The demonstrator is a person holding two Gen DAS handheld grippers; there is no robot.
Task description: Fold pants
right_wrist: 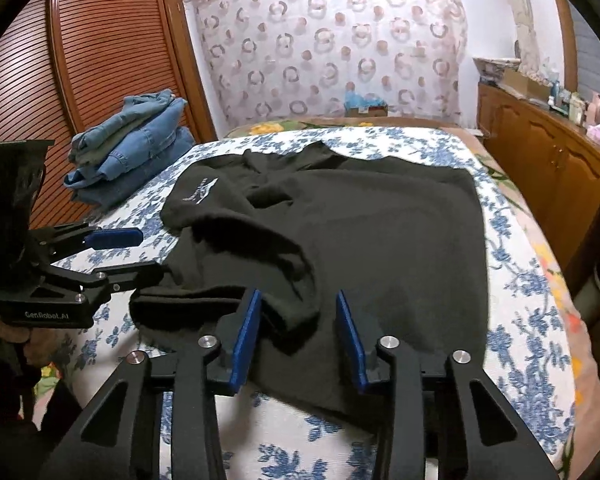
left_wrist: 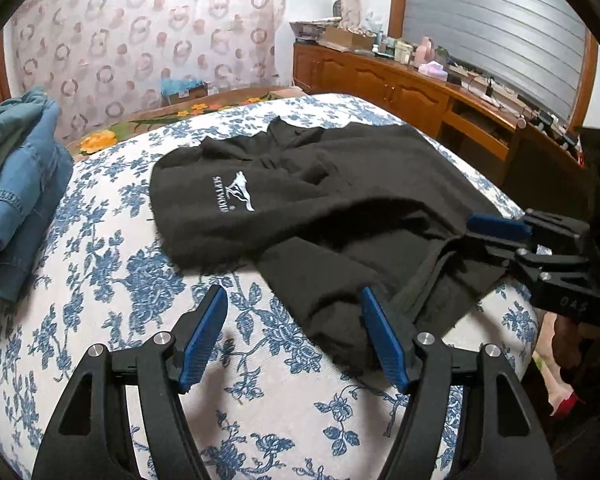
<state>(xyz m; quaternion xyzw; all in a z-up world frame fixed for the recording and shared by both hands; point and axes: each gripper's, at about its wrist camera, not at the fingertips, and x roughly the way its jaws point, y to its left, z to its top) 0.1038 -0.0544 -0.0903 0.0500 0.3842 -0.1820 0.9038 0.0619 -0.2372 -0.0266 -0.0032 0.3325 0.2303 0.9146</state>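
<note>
— Nearest to us, the left gripper [left_wrist: 294, 336] has its blue pads spread wide, one pad over bare bedspread [left_wrist: 100, 280], the other at the near hem of the black pants [left_wrist: 340, 208]. It pinches nothing.

— And the right gripper [right_wrist: 298, 338]?

— Also spread, hovering over a rumpled fold at the near edge of the pants, cloth bunched between the pads but not clamped, as far as I can tell.

— Where do the pants lie?

— Across the middle of the bedspread, partly doubled over, white wolf logo [left_wrist: 234, 196] on the side toward the stack of folded jeans [right_wrist: 132, 148]. Beyond the pants, a patterned curtain [right_wrist: 332, 48]; a wooden sideboard [left_wrist: 400, 88] stands on the opposite side from the jeans.

— What might go wrong?

— I'd guess the right one closes on just the top layer of that bunch, so the fold drags crooked. And the left, half off the hem, could catch the bedspread instead.
</note>
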